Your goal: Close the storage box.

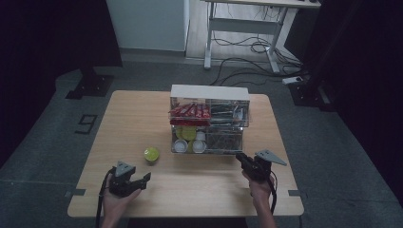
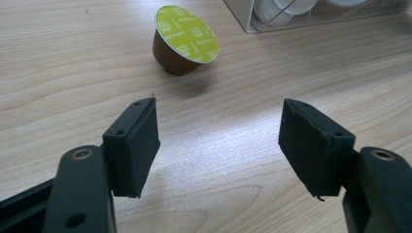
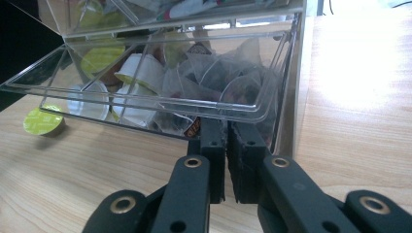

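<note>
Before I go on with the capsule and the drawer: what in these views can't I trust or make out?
- Right gripper tips, right gripper view: hidden under the clear drawer; contact unclear.
- Drawer's contents, right gripper view: blurred through plastic; sachets unreadable.
- Organizer, high view: dim, labels too small.
- Capsule lid print, left gripper view: too small to read.
- Left gripper: open, nothing between.

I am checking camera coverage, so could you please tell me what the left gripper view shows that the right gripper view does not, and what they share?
Left gripper view alone: the left tool with its jaws standing wide open over bare wood, and the capsule's brown cup below its printed lid.

Right gripper view alone: the right tool with its jaws shut, their tips under the front lip of the clear drawer, which holds capsules and tea bags.

Both: the green-lidded capsule lying loose on the wooden table, and part of the clear organiser.
</note>
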Demonstrator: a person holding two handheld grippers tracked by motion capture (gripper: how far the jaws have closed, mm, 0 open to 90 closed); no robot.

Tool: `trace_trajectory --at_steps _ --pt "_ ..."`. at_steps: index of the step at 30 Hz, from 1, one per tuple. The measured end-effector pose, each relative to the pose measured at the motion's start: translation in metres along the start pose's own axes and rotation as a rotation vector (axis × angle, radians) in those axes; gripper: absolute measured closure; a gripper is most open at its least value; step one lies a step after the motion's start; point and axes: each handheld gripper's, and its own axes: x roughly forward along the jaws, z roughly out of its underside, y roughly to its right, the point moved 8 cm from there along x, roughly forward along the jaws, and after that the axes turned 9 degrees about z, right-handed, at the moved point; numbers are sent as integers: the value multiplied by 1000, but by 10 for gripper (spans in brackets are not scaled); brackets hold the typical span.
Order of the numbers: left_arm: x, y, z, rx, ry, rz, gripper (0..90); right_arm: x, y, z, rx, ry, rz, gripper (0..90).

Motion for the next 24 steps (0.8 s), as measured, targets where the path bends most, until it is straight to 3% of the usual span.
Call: trace_trajectory --at_steps 24 --pt "3 1 4 2 -11 4 310 9 8 24 -7 -63 21 837"
